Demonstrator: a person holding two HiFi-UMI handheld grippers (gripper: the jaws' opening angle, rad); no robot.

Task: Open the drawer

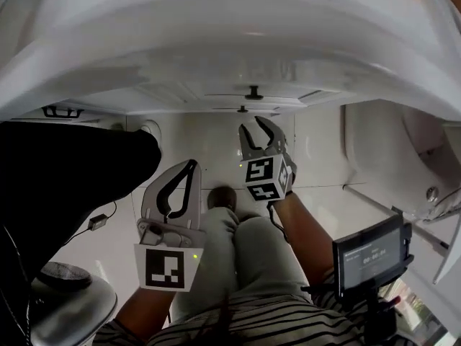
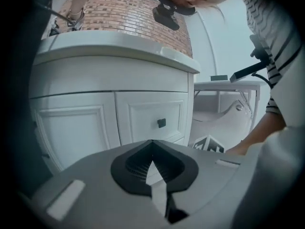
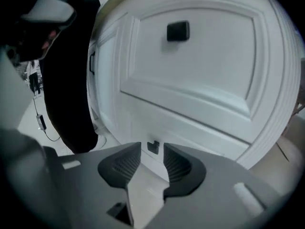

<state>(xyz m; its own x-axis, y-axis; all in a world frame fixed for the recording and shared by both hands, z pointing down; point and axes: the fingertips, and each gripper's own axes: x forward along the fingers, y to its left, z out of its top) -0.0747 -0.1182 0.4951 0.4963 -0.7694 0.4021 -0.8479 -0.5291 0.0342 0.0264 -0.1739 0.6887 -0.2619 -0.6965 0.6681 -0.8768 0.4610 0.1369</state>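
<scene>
2 grippers. Right gripper point(image 3: 152, 150): jaws apart, nothing between, close before the white cabinet point(image 2: 71, 75). Left gripper point(image 2: 152, 144): jaws together, empty, farther from the cabinet. Drawer point(image 3: 209, 70): closed in the cabinet front, long axis sideways, black knob point(image 3: 177, 31) facing the right gripper.

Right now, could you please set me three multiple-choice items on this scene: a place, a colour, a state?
1. In the right gripper view, the lower knob shows: A) between the jaws, B) left of both, C) hidden behind a jaw.
2. The drawer fronts are: A) brown, B) white, C) black.
3. The left gripper is: A) open, B) gripping a knob, C) shut, empty.
Answers: A, it sits in the open gap, untouched; B, white panels; C, tips meet on nothing.
</scene>
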